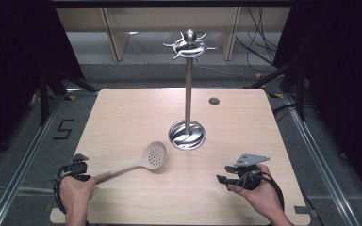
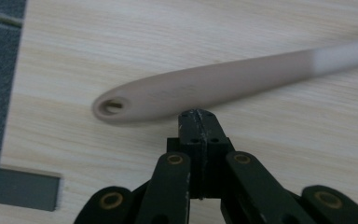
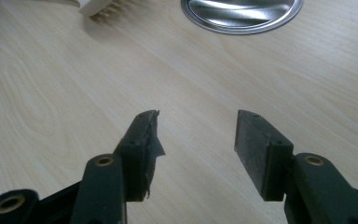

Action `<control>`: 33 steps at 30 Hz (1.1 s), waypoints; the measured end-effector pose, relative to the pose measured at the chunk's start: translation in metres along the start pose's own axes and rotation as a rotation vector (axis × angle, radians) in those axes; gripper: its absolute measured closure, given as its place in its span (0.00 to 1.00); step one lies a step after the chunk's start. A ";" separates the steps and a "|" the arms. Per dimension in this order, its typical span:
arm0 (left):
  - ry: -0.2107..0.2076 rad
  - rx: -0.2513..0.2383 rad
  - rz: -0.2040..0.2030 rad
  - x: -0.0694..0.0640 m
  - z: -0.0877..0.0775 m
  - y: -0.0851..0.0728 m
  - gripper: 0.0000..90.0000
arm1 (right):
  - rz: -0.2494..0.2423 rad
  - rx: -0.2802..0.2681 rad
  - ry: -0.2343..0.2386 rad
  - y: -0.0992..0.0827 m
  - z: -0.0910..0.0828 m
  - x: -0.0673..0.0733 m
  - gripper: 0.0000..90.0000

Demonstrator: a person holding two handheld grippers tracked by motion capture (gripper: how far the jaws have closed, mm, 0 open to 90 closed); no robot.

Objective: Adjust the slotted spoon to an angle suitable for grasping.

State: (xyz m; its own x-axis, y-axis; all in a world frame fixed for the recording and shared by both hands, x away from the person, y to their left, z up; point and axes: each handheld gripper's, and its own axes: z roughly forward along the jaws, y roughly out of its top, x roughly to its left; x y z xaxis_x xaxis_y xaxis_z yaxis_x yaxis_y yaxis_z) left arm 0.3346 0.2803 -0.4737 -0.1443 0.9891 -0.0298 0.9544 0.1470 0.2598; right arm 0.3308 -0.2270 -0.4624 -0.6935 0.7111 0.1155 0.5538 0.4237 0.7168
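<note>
Slotted spoon [image 1: 143, 163] lies flat on the surface [image 1: 122, 117], head near the stand's base [image 1: 187, 135], handle end just ahead of the left gripper [image 2: 198, 122], whose fingers are closed on nothing. Right gripper [image 3: 193, 140] fingers are spread, empty. Spoon judged ungrasped; pick-up and hanging on the hook stand [image 1: 188, 84] are left.

Table [image 1: 122, 117]: pale wood-grain top, matt, smooth. Slotted spoon [image 1: 141, 162], at 7 o'clock from the stand base: beige, matt, probably plastic or silicone; handle [image 2: 205, 88] blurred in the left gripper view. Utensil stand [image 1: 187, 94]: polished metal, glossy, mirror-like base [image 3: 242, 14]. Right gripper [image 3: 196, 140]: black matt plastic, pads [image 3: 256, 144] rough, one frayed at its edge.
</note>
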 end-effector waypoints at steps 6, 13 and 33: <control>-0.007 -0.005 -0.026 0.004 0.000 0.005 0.99 | 0.010 0.004 0.000 0.000 0.000 0.001 0.55; -0.007 -0.020 -0.054 0.008 0.004 0.022 0.99 | 0.004 0.001 0.002 0.000 0.000 0.000 0.55; 0.011 0.003 -0.062 0.003 0.004 0.048 0.99 | -0.008 0.008 0.020 0.000 0.001 0.000 0.55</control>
State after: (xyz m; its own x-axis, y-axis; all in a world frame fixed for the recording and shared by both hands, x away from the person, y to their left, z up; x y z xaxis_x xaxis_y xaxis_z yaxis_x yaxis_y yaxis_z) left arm 0.3812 0.2901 -0.4652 -0.2063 0.9779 -0.0354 0.9443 0.2084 0.2546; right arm 0.3309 -0.2263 -0.4629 -0.7073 0.6960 0.1237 0.5516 0.4339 0.7124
